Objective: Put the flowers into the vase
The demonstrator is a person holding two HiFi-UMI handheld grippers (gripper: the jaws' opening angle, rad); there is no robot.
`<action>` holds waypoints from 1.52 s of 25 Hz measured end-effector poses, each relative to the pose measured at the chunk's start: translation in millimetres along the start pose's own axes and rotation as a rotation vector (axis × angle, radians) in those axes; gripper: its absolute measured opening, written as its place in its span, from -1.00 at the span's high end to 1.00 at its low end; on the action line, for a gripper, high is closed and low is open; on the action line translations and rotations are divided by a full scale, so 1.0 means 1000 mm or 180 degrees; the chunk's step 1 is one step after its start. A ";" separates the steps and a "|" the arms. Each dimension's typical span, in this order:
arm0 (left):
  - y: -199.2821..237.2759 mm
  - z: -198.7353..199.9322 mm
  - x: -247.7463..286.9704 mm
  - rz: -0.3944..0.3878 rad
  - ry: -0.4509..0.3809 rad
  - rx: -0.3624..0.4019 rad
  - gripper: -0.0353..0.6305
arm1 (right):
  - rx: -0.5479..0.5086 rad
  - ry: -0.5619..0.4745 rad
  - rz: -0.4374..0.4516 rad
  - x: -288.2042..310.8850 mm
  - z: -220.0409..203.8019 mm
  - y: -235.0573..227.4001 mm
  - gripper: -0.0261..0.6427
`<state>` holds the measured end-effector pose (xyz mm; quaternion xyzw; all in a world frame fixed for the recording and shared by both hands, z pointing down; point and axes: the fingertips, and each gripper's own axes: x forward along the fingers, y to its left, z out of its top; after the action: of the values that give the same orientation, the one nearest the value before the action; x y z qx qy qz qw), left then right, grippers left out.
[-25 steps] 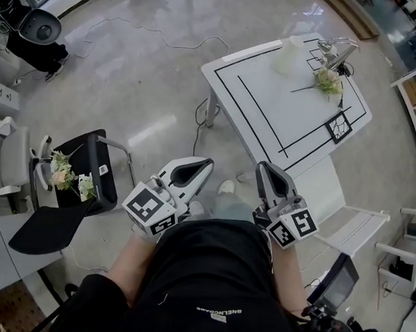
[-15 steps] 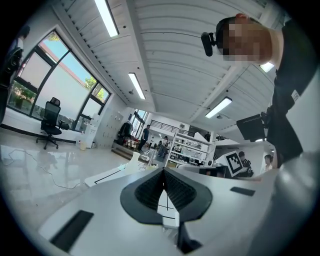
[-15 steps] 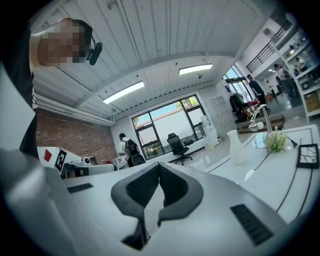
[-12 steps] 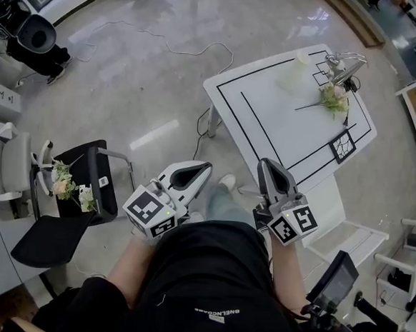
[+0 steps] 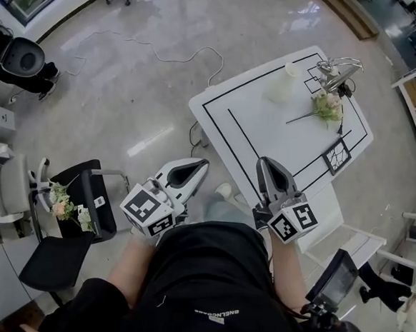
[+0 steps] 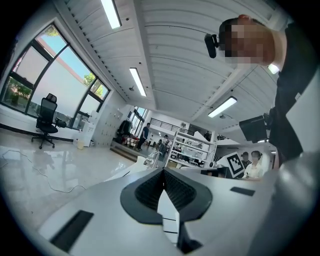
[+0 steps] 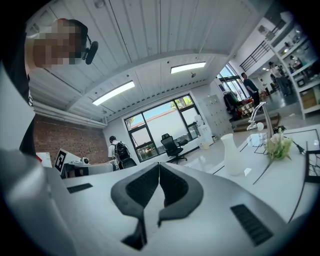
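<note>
The left gripper (image 5: 201, 165) and right gripper (image 5: 265, 164) both have their fingers pressed fully together, holding nothing. The flowers (image 5: 327, 105) lie on the table (image 5: 264, 141) at one o'clock, about four o'clock of the vase (image 5: 282, 83). A careless reach may tip the narrow vase, and late-opening fingers could push the flowers towards the table's edge.

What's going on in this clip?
A person holds a left gripper and a right gripper at waist level, both shut and empty, facing a white table. On it a vase stands upright and a flower lies near it, untouched. More flowers sit on a black chair to the person's left.
</note>
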<state>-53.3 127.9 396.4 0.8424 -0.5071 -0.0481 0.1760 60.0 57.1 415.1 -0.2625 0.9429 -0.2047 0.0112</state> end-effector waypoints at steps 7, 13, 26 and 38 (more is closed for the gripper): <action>0.012 0.007 0.053 -0.0085 0.0137 -0.0023 0.88 | 0.0298 -0.0112 -0.0224 0.008 0.019 -0.059 0.89; 0.016 0.014 0.102 -0.0221 0.0336 0.0021 0.88 | 0.0813 -0.0232 -0.0488 0.004 0.023 -0.124 0.89; 0.039 0.012 0.159 -0.0439 0.0550 -0.0027 0.88 | 0.1399 -0.0242 -0.1243 0.000 0.018 -0.251 0.87; 0.085 0.029 0.175 -0.0587 0.0650 -0.0027 0.88 | 0.2040 -0.0024 -0.2079 0.015 -0.013 -0.357 0.34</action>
<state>-47.8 -68.1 416.0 0.8852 -0.4067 0.0198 0.2251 220.3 -223.9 568.1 -0.5301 0.6998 -0.4779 0.0301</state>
